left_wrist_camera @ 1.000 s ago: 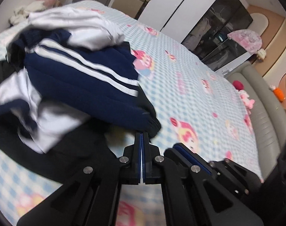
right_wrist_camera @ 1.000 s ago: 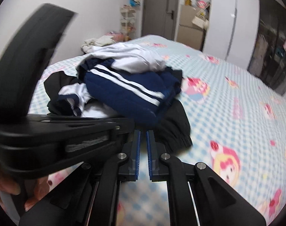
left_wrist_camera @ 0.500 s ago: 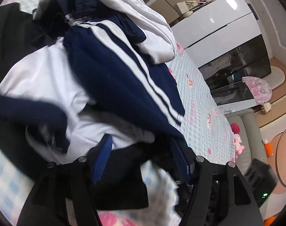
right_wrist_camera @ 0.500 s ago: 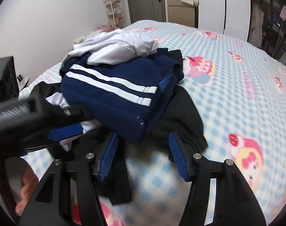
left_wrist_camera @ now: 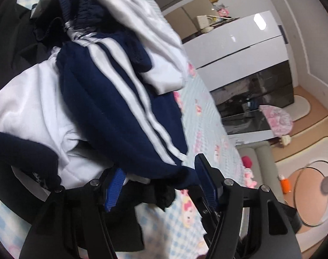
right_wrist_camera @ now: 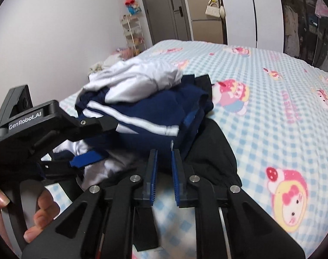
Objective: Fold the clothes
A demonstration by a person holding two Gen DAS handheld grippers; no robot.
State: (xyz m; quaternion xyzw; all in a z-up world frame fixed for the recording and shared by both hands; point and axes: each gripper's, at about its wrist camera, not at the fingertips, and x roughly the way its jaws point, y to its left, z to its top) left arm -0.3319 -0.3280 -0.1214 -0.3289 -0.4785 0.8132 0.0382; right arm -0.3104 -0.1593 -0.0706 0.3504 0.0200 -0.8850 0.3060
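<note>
Moved in from bare bedsheet to the clothes pile since a second ago, both tools; then pressed together, now parted. Far left in the right wrist view: person's hand (right_wrist_camera: 4,202) around the left tool's handle. Next, left gripper (left_wrist_camera: 161,181), blue pads spread wide, straddling the hem of the navy striped garment (left_wrist_camera: 125,112) and the black garment (right_wrist_camera: 209,151) below it; no pinch yet. Heaped on the checked cartoon bedsheet (right_wrist_camera: 282,129): white garment (right_wrist_camera: 138,79) on top, navy under it, black at the bottom, toward the left side of the bed. Further right, right gripper (right_wrist_camera: 164,172), narrow gap, jaws closing, dark cloth at the fingertips, grip unclear. Beyond, white wardrobe (left_wrist_camera: 235,43).
</note>
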